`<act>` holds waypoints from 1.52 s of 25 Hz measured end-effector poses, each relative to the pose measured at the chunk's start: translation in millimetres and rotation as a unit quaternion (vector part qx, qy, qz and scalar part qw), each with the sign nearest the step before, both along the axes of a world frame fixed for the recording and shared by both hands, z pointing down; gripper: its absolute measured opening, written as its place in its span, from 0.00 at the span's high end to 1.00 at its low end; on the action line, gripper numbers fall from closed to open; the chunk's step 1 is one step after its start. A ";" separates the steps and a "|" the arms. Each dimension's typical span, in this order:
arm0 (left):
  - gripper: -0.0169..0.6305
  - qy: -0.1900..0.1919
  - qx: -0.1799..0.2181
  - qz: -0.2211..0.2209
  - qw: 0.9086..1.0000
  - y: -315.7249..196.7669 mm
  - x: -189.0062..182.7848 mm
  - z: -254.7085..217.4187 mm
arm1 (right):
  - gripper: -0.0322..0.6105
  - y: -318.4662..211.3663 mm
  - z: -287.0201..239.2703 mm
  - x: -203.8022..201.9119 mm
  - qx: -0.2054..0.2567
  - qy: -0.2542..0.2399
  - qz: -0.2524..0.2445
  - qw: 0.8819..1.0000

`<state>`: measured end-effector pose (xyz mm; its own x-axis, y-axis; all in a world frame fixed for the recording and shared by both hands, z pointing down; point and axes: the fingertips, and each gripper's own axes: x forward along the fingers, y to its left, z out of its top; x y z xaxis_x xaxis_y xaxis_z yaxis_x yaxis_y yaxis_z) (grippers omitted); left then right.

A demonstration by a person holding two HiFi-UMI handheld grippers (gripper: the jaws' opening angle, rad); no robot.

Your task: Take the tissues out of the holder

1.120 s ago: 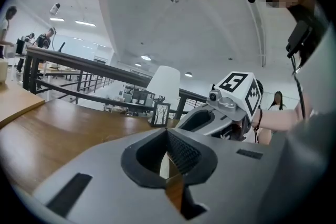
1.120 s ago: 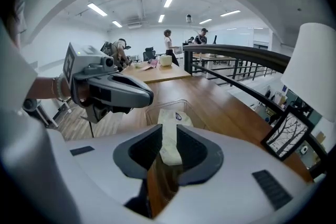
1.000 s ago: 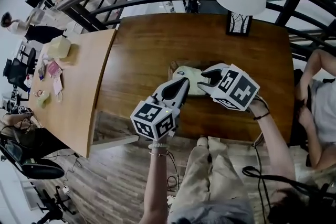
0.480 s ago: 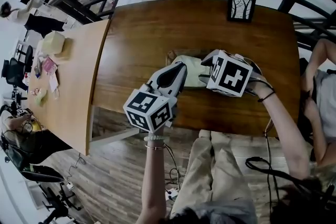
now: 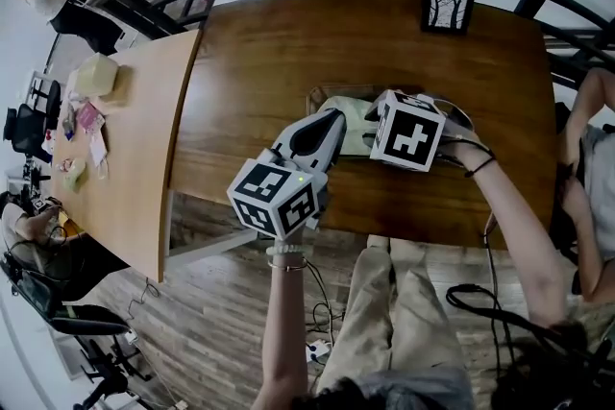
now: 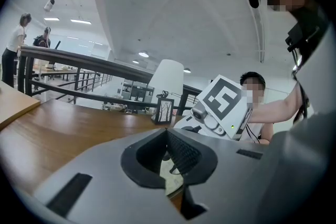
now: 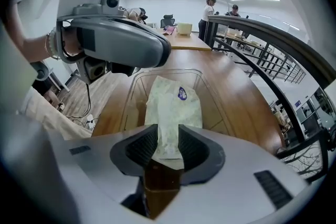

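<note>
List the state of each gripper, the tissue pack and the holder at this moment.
left gripper: shut, nothing between its jaws.
right gripper: shut on the near end of the tissue pack.
tissue pack: lying in the holder, not yet lifted out.
holder: open-topped, standing on the table, pack inside.
</note>
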<state>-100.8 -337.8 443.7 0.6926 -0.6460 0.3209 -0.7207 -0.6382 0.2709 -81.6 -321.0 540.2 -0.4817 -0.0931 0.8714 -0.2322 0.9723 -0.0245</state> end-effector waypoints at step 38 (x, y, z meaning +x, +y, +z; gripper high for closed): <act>0.96 0.014 0.054 0.033 0.998 28.1 4.2 -67.8 | 0.93 1.7 -107.9 8.9 0.054 -0.066 0.044 0.995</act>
<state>-96.5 -309.6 375.9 0.7427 -0.6281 0.2323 -0.6690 -0.7109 0.2170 -72.8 -319.3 432.3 -0.5778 -0.2304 0.7830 -0.3183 0.9470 0.0437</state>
